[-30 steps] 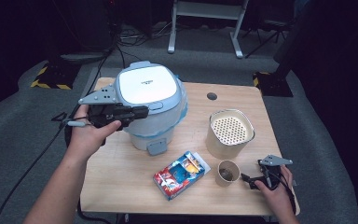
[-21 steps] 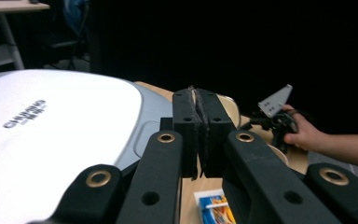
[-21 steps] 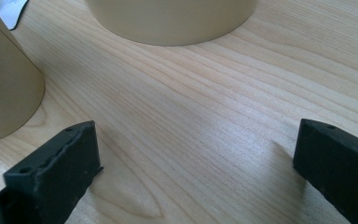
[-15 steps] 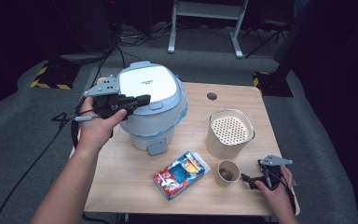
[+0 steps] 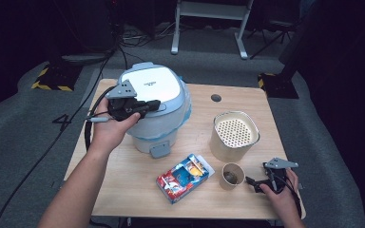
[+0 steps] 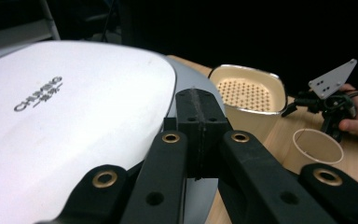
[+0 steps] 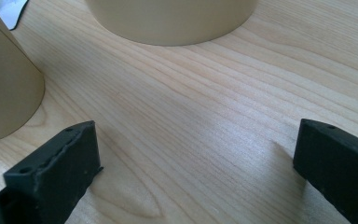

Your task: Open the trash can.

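Note:
A white and pale-blue cooker [image 5: 154, 109] with its lid down stands at the table's back left; its white lid [image 6: 65, 121] carries a grey logo. My left gripper [image 5: 153, 104] lies across the lid's near left edge, its jaws pressed together with nothing between them [image 6: 199, 100]. At the front right, my right gripper [image 5: 253, 182] rests low on the wood, jaws wide apart [image 7: 196, 154] over bare table. A brown paper cup [image 5: 231, 175] stands just left of it [image 7: 4, 93].
A beige tub with a perforated insert [image 5: 234, 135] stands behind the cup [image 7: 168, 18]. A colourful snack box [image 5: 184, 177] lies at the front middle. The wooden table [image 5: 123, 190] has a dark round hole [image 5: 216, 98] near its far edge.
My left hand has carried its gripper up and to the right, from beside the cooker onto the edge of its lid. The right hand has kept still.

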A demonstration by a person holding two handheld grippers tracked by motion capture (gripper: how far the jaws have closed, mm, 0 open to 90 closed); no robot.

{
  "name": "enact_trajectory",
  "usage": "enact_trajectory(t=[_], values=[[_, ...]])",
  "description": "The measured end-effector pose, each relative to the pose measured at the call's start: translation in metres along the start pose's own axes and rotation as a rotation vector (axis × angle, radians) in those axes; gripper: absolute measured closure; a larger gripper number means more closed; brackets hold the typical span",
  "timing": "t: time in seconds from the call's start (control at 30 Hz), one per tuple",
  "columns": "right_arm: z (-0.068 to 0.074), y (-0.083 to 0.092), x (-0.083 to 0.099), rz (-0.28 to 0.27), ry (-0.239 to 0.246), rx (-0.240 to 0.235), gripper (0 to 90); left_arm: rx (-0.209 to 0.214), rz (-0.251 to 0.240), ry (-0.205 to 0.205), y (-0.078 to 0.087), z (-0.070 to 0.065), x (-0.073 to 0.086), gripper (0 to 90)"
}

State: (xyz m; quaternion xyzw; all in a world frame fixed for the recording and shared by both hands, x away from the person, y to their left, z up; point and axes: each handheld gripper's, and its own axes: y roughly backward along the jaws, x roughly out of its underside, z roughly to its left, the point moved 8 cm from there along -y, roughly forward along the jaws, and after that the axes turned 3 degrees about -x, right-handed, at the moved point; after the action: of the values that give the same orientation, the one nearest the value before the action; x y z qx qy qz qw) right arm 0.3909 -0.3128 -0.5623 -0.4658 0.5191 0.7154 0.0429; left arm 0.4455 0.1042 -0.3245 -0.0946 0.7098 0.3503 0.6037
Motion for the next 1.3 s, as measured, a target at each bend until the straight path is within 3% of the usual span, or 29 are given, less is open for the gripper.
enact_trajectory(t=[0.3, 0.43, 0.53, 0.67, 0.73, 0.8, 0.83, 0.87, 0.97, 1.17, 1.27, 1.3], values=[[0.000, 0.000, 0.000, 0.000, 0.000, 0.000, 0.6, 0.033, -0.003, -0.013, -0.003, -0.005, 0.003, 90.0], [0.000, 0.000, 0.000, 0.000, 0.000, 0.000, 0.6, 0.011, 0.015, -0.032, -0.003, -0.006, 0.002, 90.0], [0.000, 0.000, 0.000, 0.000, 0.001, 0.000, 0.6, 0.040, 0.016, -0.030, -0.005, -0.010, 0.002, 90.0], [0.000, 0.000, 0.000, 0.000, 0.001, 0.000, 0.6, 0.026, 0.016, -0.049, -0.006, -0.013, 0.002, 89.2], [0.000, 0.000, 0.000, -0.001, 0.000, 0.000, 0.6, 0.055, -0.013, -0.016, -0.006, -0.021, 0.001, 76.2], [0.000, 0.000, 0.000, -0.001, 0.001, 0.000, 0.6, 0.061, -0.025, -0.015, -0.006, -0.023, 0.001, 69.8], [0.000, 0.000, 0.000, 0.000, 0.000, 0.000, 0.6, 0.089, -0.050, -0.009, -0.004, -0.032, 0.001, 65.1], [0.000, 0.000, 0.000, 0.000, 0.000, 0.000, 0.6, 0.089, -0.050, -0.009, -0.004, -0.032, 0.001, 61.4], [0.000, 0.000, 0.000, 0.000, 0.000, 0.000, 0.6, 0.098, -0.037, -0.030, -0.007, -0.049, 0.008, 49.3], [0.000, 0.000, 0.000, 0.000, 0.000, 0.000, 0.6, 0.122, 0.014, -0.040, -0.018, -0.066, 0.027, 42.4], [0.000, 0.000, 0.000, -0.001, 0.000, 0.000, 0.6, 0.124, 0.028, -0.032, -0.022, -0.069, 0.033, 42.0], [0.000, 0.000, 0.000, 0.000, 0.000, 0.000, 0.6, 0.125, 0.055, -0.035, -0.026, -0.070, 0.042, 41.8]])
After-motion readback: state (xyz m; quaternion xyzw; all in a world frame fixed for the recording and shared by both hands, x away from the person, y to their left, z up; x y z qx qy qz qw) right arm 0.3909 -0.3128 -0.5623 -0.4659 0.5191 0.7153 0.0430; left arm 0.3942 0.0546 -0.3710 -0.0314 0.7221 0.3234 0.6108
